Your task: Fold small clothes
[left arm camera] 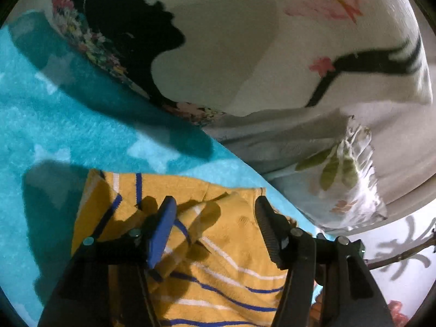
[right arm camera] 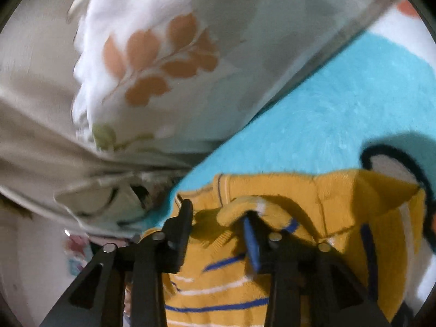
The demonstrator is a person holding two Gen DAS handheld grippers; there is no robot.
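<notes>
Striped garment (left arm camera: 218,259) apparently loose between left claw (left arm camera: 215,212)

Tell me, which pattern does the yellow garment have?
The yellow garment has thin blue and white stripes on mustard yellow. The left wrist view shows it best.

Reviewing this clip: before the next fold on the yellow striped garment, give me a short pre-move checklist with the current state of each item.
1. Left tool released: ok, jaws stand apart over the yellow striped garment, pads not pressing on cloth.
2. Right tool released: ok, jaws apart; a raised fold lies by its blue pad, not pinched.
3. Garment rests on the turquoise blanket: ok.
4. Garment lies flat: not ok, bunched folds show between both tools' jaws.
5. Floral pillow clear of the garment: ok, it lies beyond the blanket's edge.
6. Whole outline of the garment visible: cannot tell, the tools hide its near part.
</notes>
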